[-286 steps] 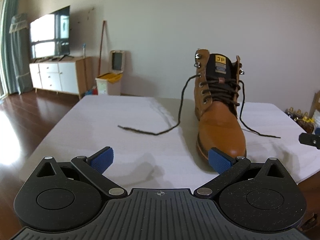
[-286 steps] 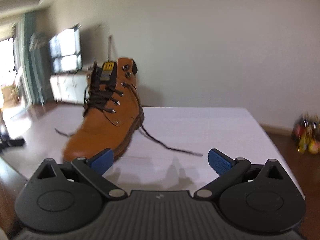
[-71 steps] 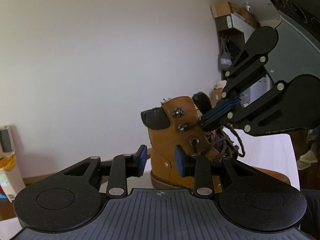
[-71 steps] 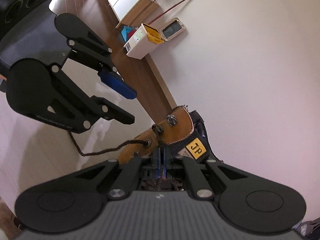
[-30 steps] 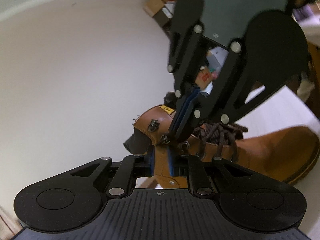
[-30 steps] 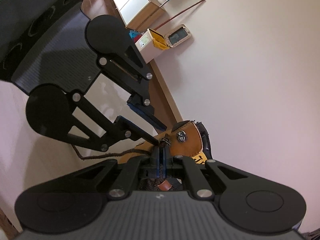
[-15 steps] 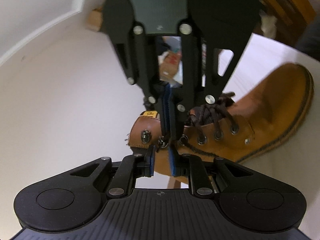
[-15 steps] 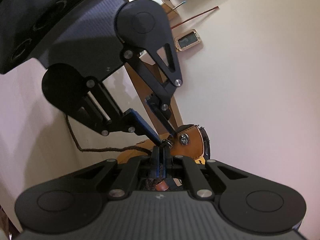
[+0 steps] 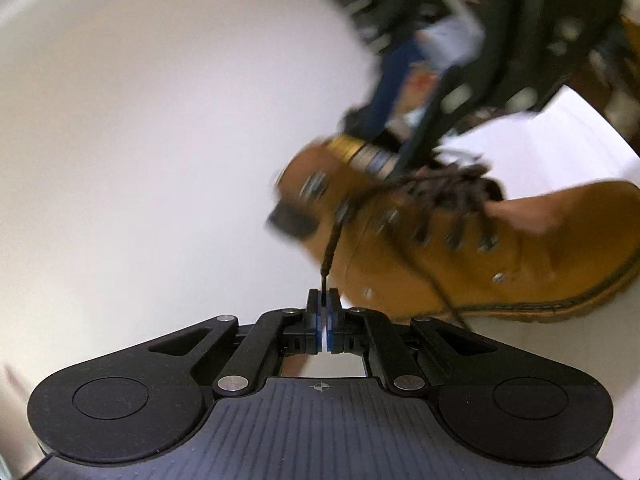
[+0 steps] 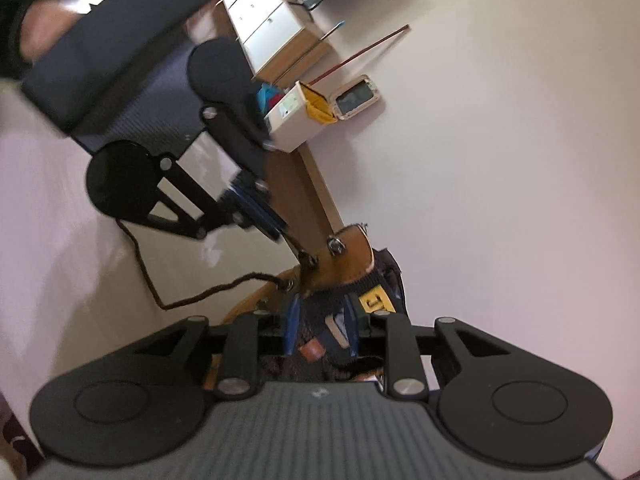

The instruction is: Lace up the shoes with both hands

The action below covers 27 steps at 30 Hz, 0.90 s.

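The left gripper (image 9: 323,312) has its jaws pinched tight on the tip of the dark lace (image 9: 335,236), which runs up toward 1 o'clock to an eyelet near the collar of the tan boot (image 9: 472,256). The boot lies on the white counter (image 9: 580,120), toe pointing to 3 o'clock. The right gripper (image 10: 320,330) hovers over the boot's tongue with its jaws opening and nothing pinched between them. The yellow tongue tag (image 10: 374,302) is too cut off and blurry to read.
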Motion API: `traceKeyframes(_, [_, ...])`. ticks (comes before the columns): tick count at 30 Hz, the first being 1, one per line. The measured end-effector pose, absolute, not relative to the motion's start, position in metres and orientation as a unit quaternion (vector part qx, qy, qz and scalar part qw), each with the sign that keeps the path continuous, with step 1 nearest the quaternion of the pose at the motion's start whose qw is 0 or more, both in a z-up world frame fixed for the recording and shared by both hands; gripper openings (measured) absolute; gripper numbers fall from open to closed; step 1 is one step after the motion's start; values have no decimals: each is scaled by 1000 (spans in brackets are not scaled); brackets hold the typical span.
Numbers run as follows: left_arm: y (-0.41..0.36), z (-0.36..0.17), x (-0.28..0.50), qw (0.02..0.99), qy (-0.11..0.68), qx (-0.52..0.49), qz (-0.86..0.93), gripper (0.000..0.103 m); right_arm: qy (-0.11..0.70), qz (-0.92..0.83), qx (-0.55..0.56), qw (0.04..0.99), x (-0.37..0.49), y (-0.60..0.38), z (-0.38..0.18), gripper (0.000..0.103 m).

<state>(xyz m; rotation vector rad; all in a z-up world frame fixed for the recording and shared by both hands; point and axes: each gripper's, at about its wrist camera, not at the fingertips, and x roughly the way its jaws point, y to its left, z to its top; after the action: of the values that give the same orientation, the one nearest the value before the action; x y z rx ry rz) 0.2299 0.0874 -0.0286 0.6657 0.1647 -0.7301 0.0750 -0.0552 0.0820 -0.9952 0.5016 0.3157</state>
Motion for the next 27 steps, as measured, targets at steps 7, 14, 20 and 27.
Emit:
traceKeyframes(7, [137, -53, 235, 903, 157, 278, -286, 2, 252, 164, -442, 845, 52, -79, 87, 27])
traceKeyframes(14, [171, -59, 195, 913, 191, 236, -274, 1, 251, 188, -419, 852, 76, -63, 69, 27])
traceKeyframes(20, [187, -51, 171, 924, 198, 213, -248, 3, 258, 248, -395, 846, 91, -45, 65, 27])
traceKeyframes(27, [197, -48, 173, 938, 189, 188, -223, 7, 311, 350, -331, 820, 133, -13, 38, 27])
